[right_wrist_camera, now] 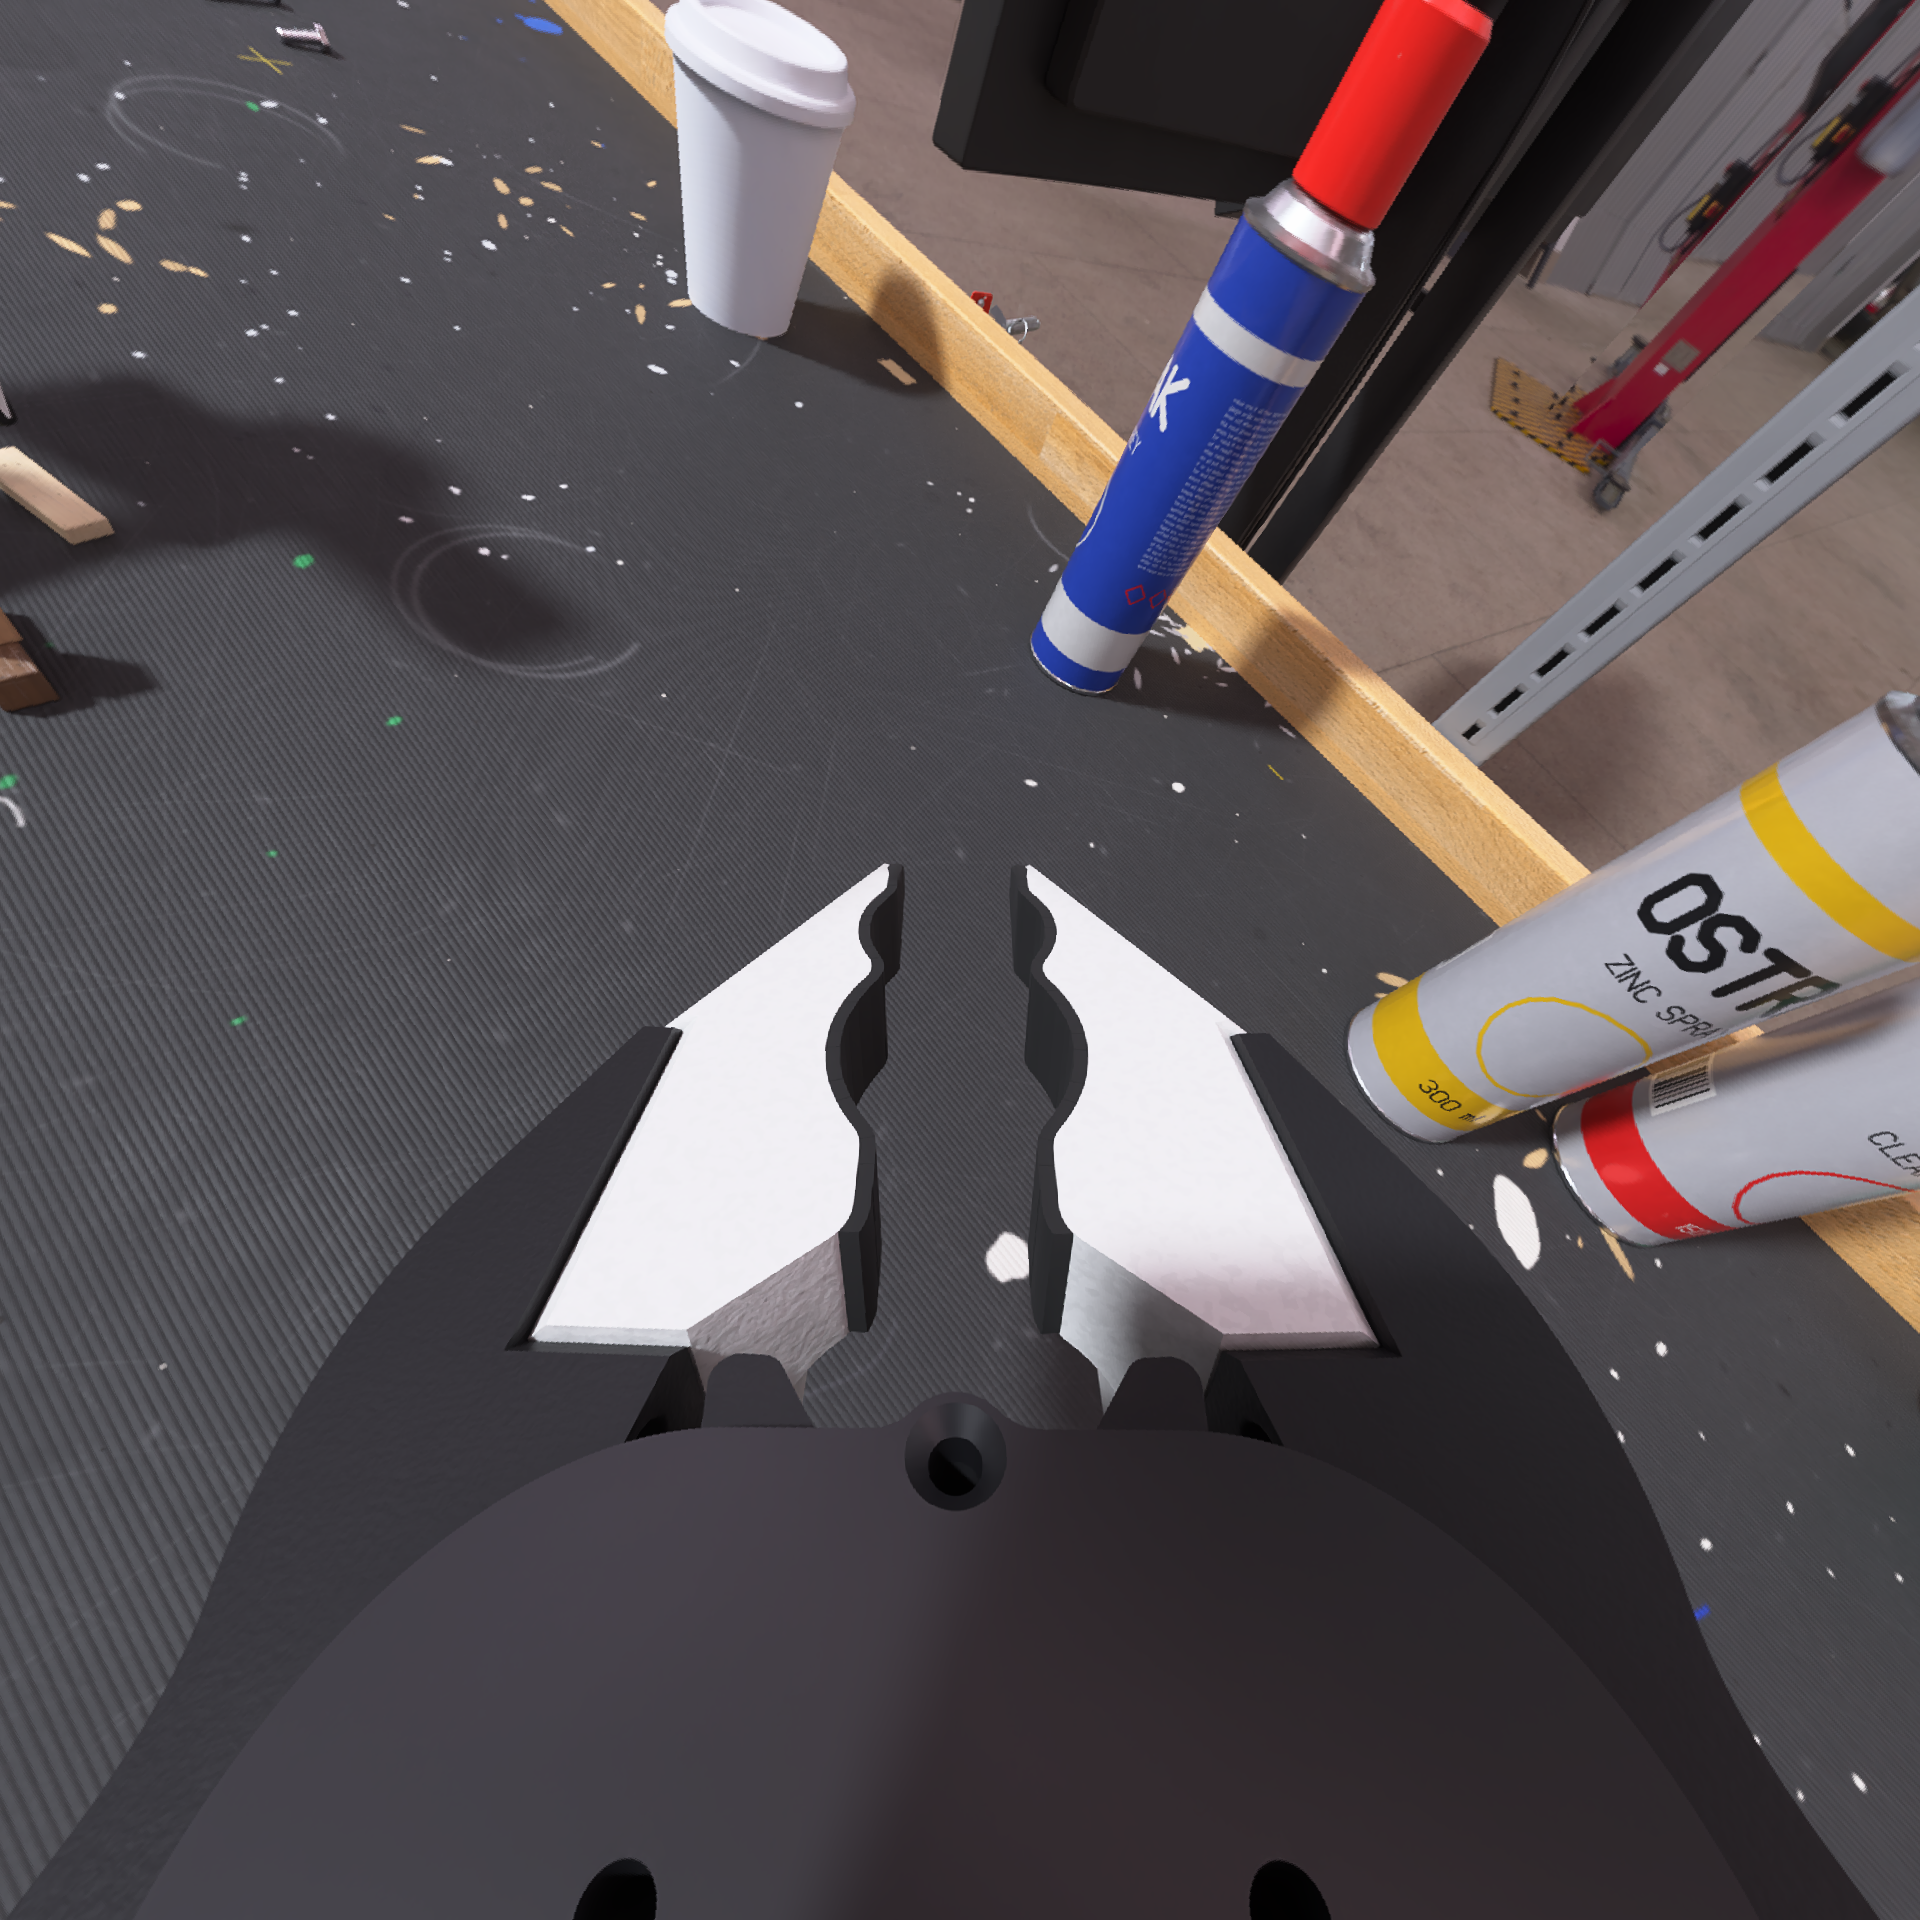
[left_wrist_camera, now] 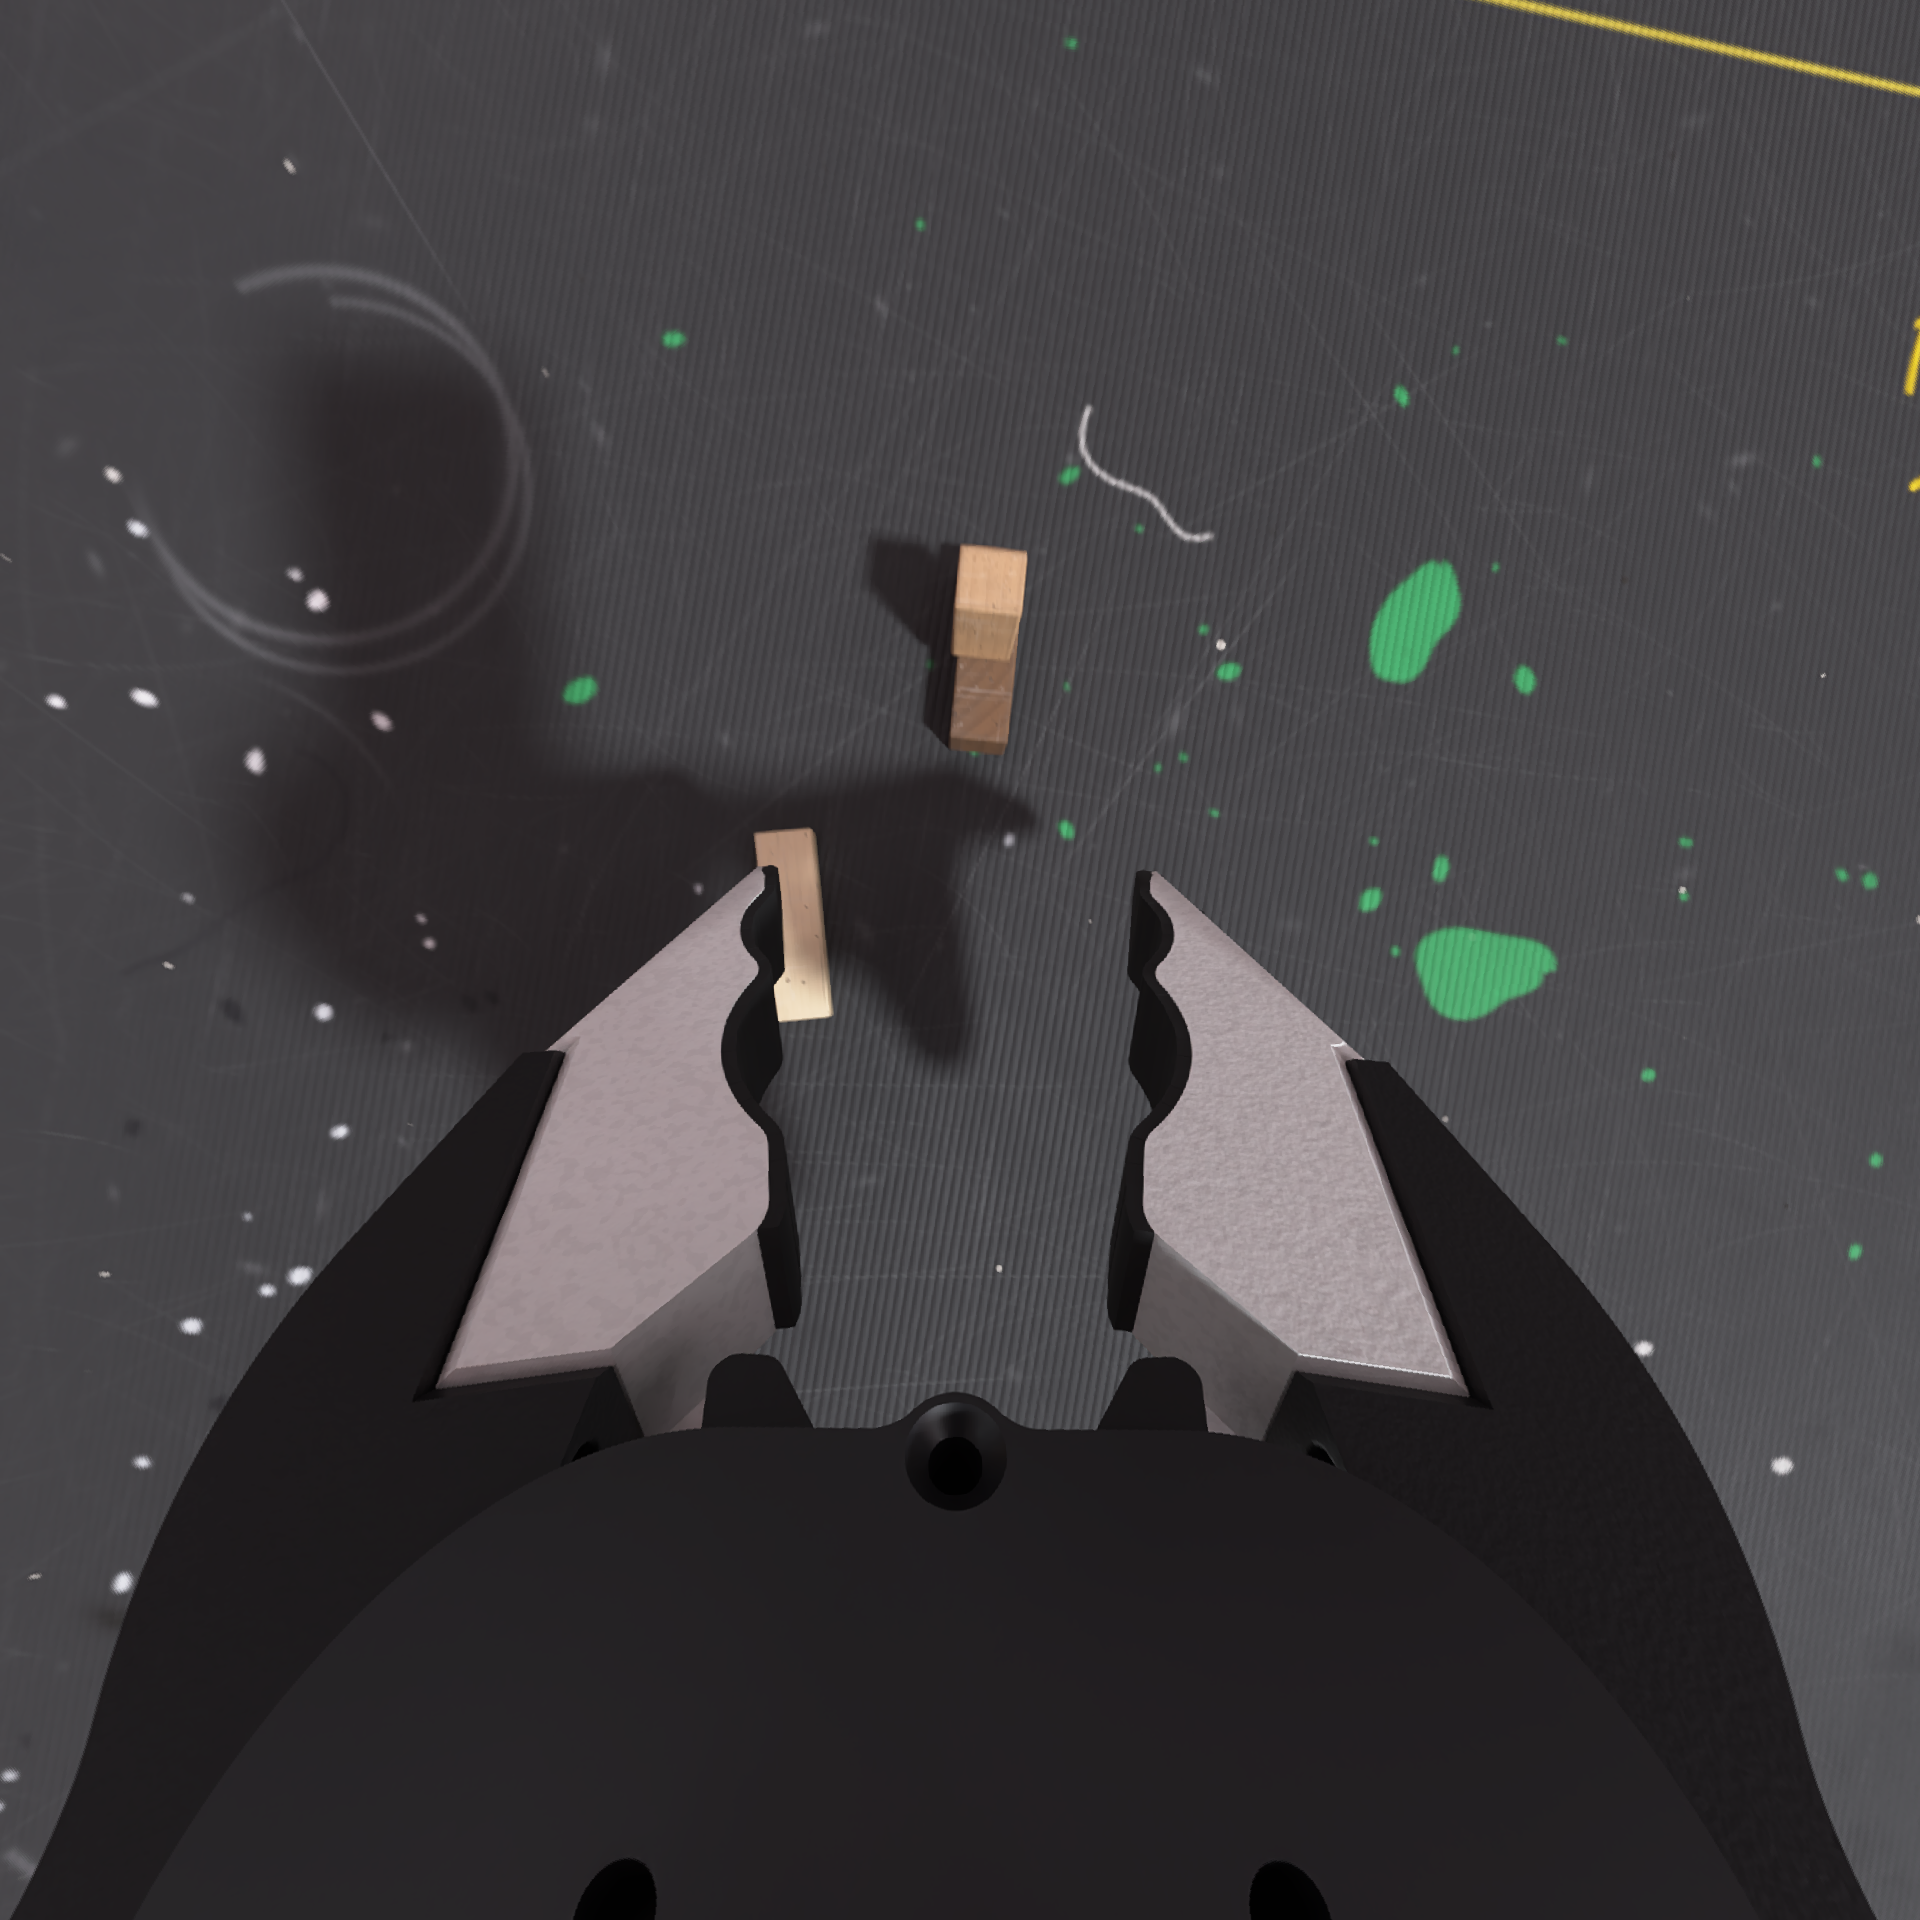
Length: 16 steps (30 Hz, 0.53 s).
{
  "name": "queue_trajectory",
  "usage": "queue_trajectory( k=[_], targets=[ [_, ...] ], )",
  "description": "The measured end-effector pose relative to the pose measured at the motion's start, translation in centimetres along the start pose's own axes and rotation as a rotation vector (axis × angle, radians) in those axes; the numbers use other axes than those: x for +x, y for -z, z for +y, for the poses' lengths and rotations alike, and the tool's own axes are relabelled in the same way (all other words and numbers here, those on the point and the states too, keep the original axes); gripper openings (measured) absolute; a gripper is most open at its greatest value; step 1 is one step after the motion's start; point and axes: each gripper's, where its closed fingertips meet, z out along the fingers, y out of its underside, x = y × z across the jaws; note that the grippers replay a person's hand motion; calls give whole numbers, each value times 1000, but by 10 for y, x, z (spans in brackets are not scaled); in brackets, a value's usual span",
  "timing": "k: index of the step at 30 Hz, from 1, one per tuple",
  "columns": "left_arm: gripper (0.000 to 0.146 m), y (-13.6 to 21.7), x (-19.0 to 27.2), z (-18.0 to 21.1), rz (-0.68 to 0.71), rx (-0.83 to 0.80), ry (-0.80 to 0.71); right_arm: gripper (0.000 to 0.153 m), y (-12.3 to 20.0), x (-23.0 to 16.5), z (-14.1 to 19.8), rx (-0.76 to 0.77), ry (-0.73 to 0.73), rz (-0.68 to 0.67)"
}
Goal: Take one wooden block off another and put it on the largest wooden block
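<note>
1. Left wrist view, far left: the dark ribbed mat [left_wrist_camera: 312, 1091] carries white paint flecks and a faint ring-shaped scuff, with soft shadows across it.
2. Next, a pale, flat, long wooden block [left_wrist_camera: 802, 935] lies on the mat, partly hidden behind the tip of the left-hand finger; whether they touch cannot be told.
3. The left gripper [left_wrist_camera: 954, 883] hangs above the mat with its jaws spread wide and nothing between them; its fingers are matte grey wedges with black wavy inner pads.
4. Beyond the gap, well ahead of the fingertips, a light tan block [left_wrist_camera: 990, 597] sits on top of a darker brown block [left_wrist_camera: 980, 712], both small with squared edges and visible grain.
5. To the right, glossy green paint blobs and a thin white squiggle mark the mat.
6. Right wrist view, left edge: the pale long block [right_wrist_camera: 57, 499] and the brown stack [right_wrist_camera: 21, 665] show only in part.
7. Centre: the right gripper [right_wrist_camera: 956, 883] is above bare mat, its jaws parted by a narrow gap and holding nothing.
8. Farther back stands a white lidded paper cup [right_wrist_camera: 753, 166].
9. Right of it, a blue spray can [right_wrist_camera: 1195, 436] with a red cap stands by the bench's wooden edge strip [right_wrist_camera: 1382, 707].
10. Far right, a grey-and-yellow can [right_wrist_camera: 1642, 966] and a grey-and-red can [right_wrist_camera: 1745, 1153], both smooth cylinders.
</note>
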Motion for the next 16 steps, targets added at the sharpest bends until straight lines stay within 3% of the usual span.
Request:
queue_trajectory(
  k=[9,14,16],
  targets=[
    [75,-13,-4,12,-15,-25,14,20,-5,-3,5,-18,3,-7],
    [58,-7,-26,14,-132,-21,41,20,-5,-1,6,-18,-1,-1],
    [54,-6,-25,11,-115,-5,48,20,-5,-1,7,-19,-2,2]
  ],
)
